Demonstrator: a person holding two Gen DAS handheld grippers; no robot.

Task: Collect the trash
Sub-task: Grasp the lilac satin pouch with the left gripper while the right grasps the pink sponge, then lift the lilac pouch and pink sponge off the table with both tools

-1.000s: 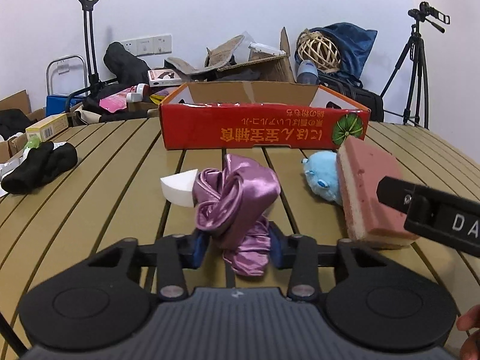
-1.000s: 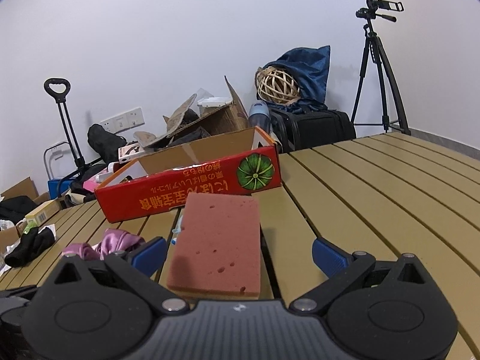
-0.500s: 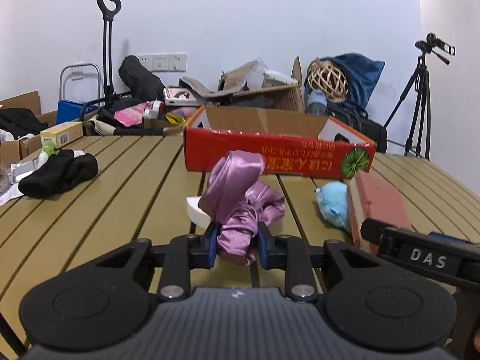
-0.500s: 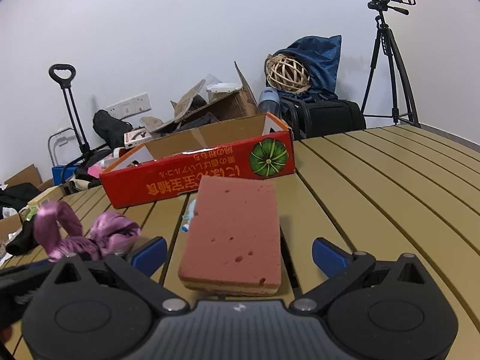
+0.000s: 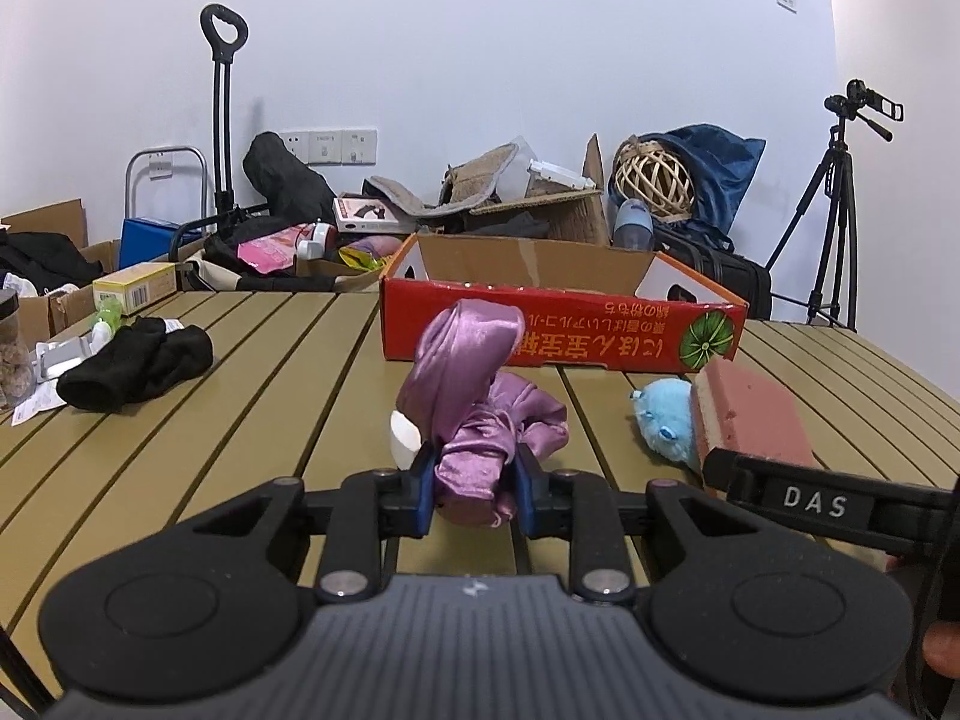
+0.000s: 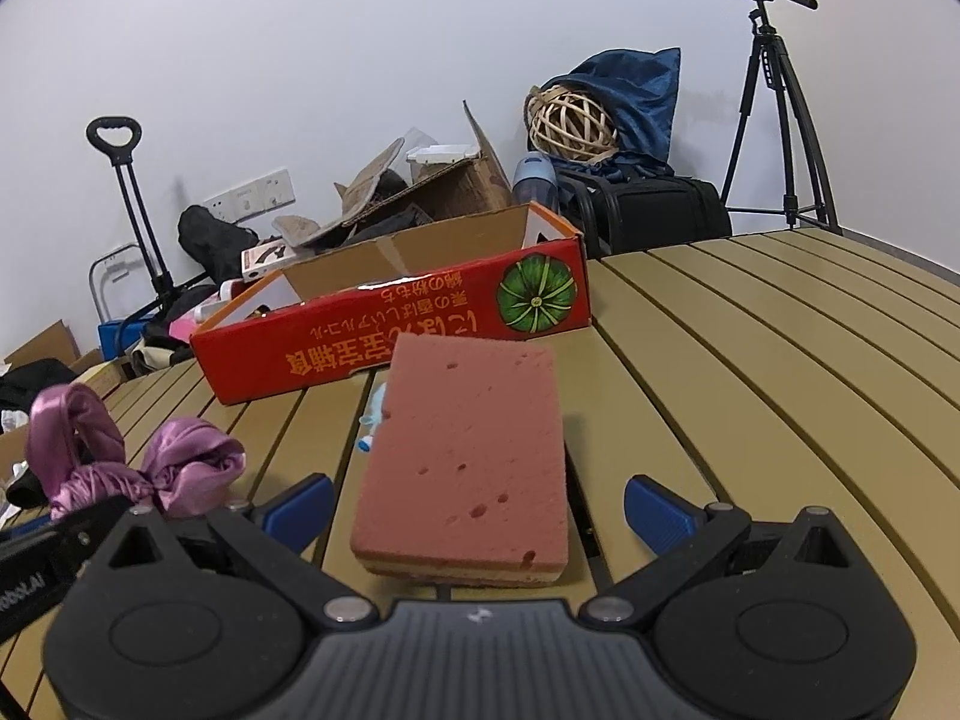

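Pinching the purple satin cloth low between narrow jaws, the left gripper holds it just near of the red box, likely its bin; the right gripper gapes wide, straddling the pink sponge.
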